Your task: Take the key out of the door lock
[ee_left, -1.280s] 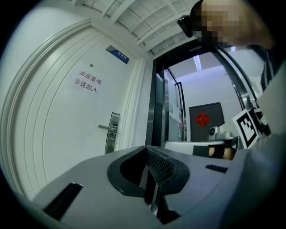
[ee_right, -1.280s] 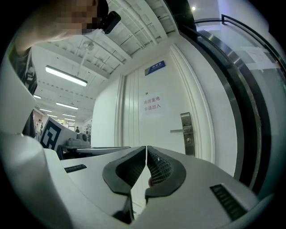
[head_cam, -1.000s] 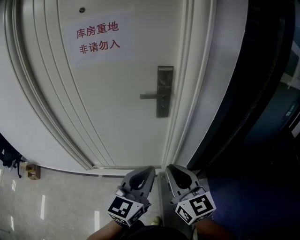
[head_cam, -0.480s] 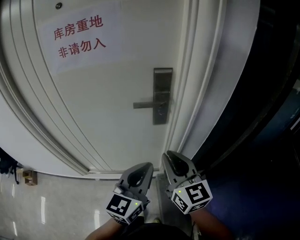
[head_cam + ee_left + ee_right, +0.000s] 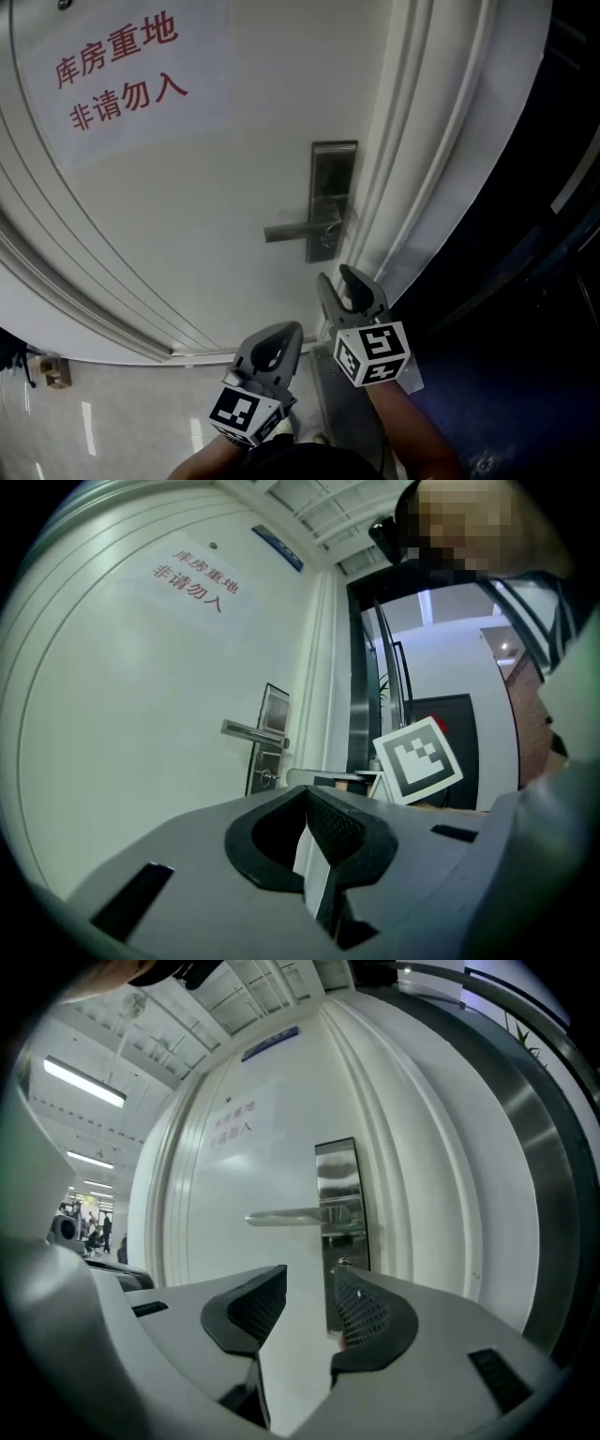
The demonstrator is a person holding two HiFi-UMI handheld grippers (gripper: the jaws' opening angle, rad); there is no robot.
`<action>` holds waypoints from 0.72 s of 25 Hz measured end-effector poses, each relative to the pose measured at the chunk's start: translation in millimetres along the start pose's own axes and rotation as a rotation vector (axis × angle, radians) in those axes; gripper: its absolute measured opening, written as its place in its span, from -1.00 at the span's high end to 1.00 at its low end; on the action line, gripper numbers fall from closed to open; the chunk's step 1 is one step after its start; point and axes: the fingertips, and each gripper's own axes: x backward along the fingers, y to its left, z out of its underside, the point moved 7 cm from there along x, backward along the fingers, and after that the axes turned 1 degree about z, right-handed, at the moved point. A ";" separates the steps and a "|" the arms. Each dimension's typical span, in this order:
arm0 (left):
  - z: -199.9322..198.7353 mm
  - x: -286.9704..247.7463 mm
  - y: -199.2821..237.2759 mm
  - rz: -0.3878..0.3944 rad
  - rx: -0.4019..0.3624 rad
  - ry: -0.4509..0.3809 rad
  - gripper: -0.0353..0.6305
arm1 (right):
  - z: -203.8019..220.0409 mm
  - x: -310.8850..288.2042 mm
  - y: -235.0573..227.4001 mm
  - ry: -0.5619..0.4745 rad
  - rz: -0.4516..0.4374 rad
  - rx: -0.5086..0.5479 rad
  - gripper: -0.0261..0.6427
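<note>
A metal lock plate (image 5: 333, 192) with a lever handle (image 5: 292, 230) sits on the white door (image 5: 187, 216). The key (image 5: 345, 1262) shows as a small stub in the plate under the lever, also seen as key (image 5: 265, 776). My right gripper (image 5: 339, 281) is raised just below the lock plate, short of the key. Its jaws are opening with nothing between them; right gripper (image 5: 309, 1279) shows a clear gap. My left gripper (image 5: 292, 330) hangs lower and to the left, its jaws pressed together and empty, as left gripper (image 5: 307, 797) shows.
A paper sign (image 5: 122, 80) with red characters is stuck on the door's upper left. The moulded white door frame (image 5: 422, 150) runs right of the lock, with a dark metal and glass partition (image 5: 525, 281) beyond. A small box (image 5: 56, 370) sits on the floor at left.
The right gripper has risen towards the lock plate and its jaws have parted. The view has drawn nearer to the door. The left gripper has stayed low.
</note>
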 end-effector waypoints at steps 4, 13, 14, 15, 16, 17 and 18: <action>2.8 -11.2 20.4 0.023 0.011 0.015 0.88 | 7.1 -30.3 -13.5 0.022 0.073 -0.001 0.47; 9.5 -25.9 46.1 0.052 0.034 0.044 0.88 | 16.3 -68.0 -25.3 0.048 0.131 0.005 0.36; 10.7 -26.3 48.2 0.052 0.037 0.055 0.88 | 16.2 -70.7 -25.5 0.048 0.134 0.003 0.36; 11.2 -26.9 49.7 0.054 0.038 0.060 0.88 | 16.1 -73.0 -25.8 0.048 0.137 0.002 0.36; 10.8 -27.8 50.7 0.057 0.038 0.057 0.88 | 15.9 -75.2 -26.3 0.049 0.142 0.001 0.36; 10.1 -28.7 51.6 0.061 0.037 0.050 0.88 | 15.7 -77.3 -26.8 0.050 0.146 0.000 0.36; 9.1 -29.4 52.4 0.064 0.038 0.042 0.88 | 15.5 -79.5 -27.3 0.052 0.150 -0.001 0.36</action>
